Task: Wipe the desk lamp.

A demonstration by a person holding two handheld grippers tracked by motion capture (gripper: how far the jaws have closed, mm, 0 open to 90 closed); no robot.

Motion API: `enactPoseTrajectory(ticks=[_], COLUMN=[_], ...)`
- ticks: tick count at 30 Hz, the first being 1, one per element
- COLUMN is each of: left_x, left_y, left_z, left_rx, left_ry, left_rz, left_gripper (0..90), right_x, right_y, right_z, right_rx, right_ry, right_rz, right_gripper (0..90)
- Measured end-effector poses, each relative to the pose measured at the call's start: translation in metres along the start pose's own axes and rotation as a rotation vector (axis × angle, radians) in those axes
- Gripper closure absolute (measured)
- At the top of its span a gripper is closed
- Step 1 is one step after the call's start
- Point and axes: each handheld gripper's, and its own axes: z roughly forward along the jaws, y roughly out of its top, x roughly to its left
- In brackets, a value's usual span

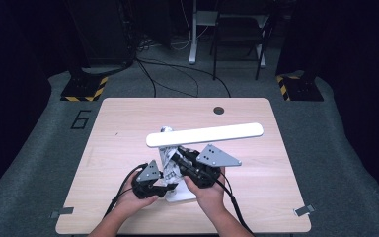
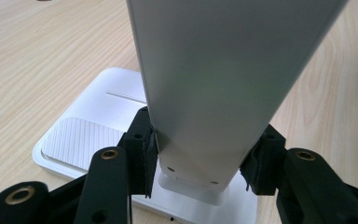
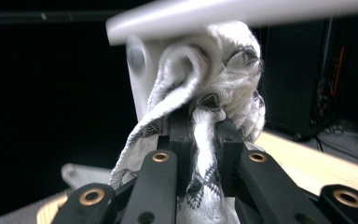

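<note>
Pale wooden table (image 1: pixel 128 128) under dim light, dark room behind, cables on grey floor. White desk lamp (image 1: pixel 205 134) near the front edge, base (image 2: pixel 88 135) flat on the wood, partly hidden by hands in the high view. Left gripper (image 2: pixel 200 161) clamped about halfway on the lamp's upright post, low down. Right gripper (image 3: pixel 200 140) nearly closed on a white patterned cloth (image 3: pixel 209 93) bunched at the hinge; cloth's lower end cut off, blurred.

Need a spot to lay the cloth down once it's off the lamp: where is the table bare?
Bare table lies left of the lamp, along the far edge by the round hole, and right of the right gripper. Crowded near the lamp base by both hands.
</note>
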Motion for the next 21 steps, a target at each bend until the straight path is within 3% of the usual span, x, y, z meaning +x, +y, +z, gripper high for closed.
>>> enactPoseTrajectory(ticks=[2, 3, 4, 5, 8, 14, 15, 21], left_x=[0.0, 0.001, 0.001, 0.0, 0.0, 0.0, -0.001, -0.001], left_y=[0.0, 0.0, 0.0, 0.0, 0.0, 0.0, 0.0, 0.0], left_z=[0.0, 0.0, 0.0, 0.0, 0.0, 0.0, 0.0, 0.001], left_rx=[0.002, 0.009, 0.009, 0.006, 0.009, 0.009, 0.003, -0.001], left_ry=[0.0, -0.002, -0.002, 0.0, -0.002, 0.002, 0.004, 0.005], left_rz=[0.002, 0.012, 0.012, 0.006, 0.012, 0.008, -0.001, -0.003], left_gripper=[53.3, 53.2, 53.3, 53.2, 53.3, 53.3, 53.2, 53.3], right_x=[0.0, -0.001, -0.001, -0.003, -0.005, -0.003, -0.003, 0.001], right_y=[-0.004, -0.014, -0.014, -0.021, -0.027, -0.017, -0.009, 0.004], right_z=[0.001, 0.002, 0.002, 0.003, 0.003, 0.002, 0.002, -0.002], right_rx=[0.016, 0.061, 0.061, 0.094, 0.113, 0.074, 0.031, -0.042], right_ry=[-0.004, -0.013, -0.013, -0.023, -0.026, -0.019, -0.015, -0.026], right_rz=[0.001, 0.013, 0.013, 0.011, 0.009, 0.029, 0.016, 0.02], right_gripper=[81.2, 81.2, 81.2, 81.2, 81.2, 81.2, 81.2, 81.1])
